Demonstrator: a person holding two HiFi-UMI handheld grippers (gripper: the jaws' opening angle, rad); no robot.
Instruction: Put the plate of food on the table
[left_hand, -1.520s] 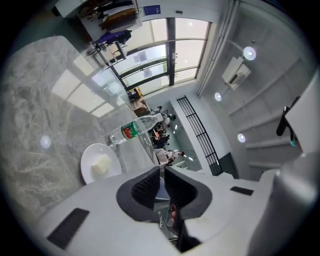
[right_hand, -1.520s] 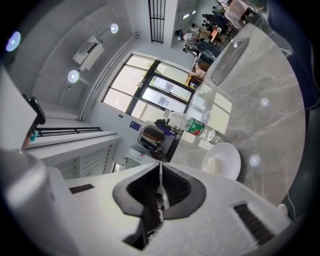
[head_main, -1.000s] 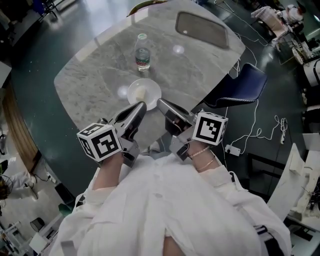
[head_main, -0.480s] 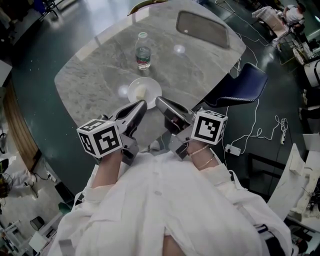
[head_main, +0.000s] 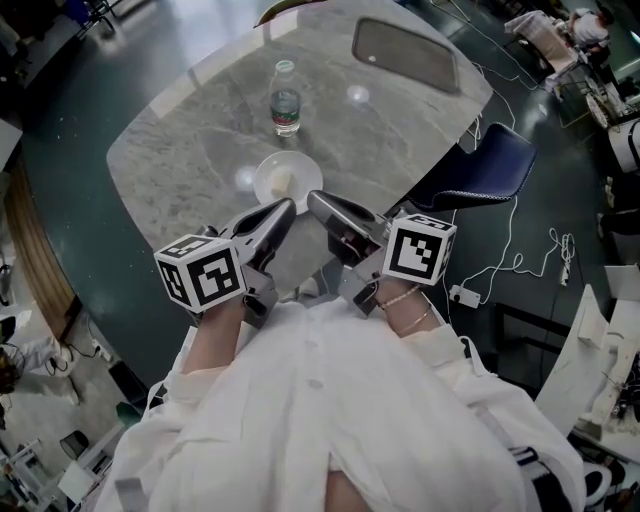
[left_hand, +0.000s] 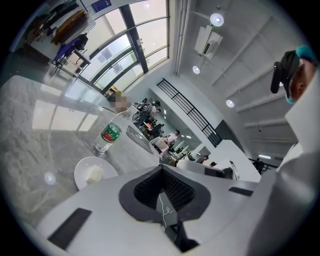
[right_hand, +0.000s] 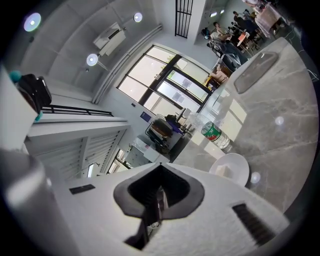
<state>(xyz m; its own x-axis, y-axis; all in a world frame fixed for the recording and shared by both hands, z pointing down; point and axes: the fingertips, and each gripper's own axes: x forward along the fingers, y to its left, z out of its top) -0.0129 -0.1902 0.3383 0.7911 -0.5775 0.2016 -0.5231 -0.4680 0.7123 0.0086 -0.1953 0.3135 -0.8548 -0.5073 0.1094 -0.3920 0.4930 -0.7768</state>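
A small white plate (head_main: 287, 180) with a pale piece of food (head_main: 282, 182) on it rests on the grey marble table (head_main: 190, 150), near its front edge. The plate (left_hand: 93, 172) also shows low left in the left gripper view and, in the right gripper view, the plate (right_hand: 230, 169) lies right of centre. My left gripper (head_main: 283, 212) and right gripper (head_main: 318, 203) hang side by side just short of the plate, tips pointing at it, clear of it. Both are shut with nothing between their jaws.
A clear water bottle (head_main: 285, 100) with a green label stands upright beyond the plate. A dark rectangular tray (head_main: 405, 57) lies at the table's far right. A blue chair (head_main: 480, 172) stands at the table's right side, with cables on the floor by it.
Both grippers have drawn back slightly toward the person; the plate stays where it was on the table.
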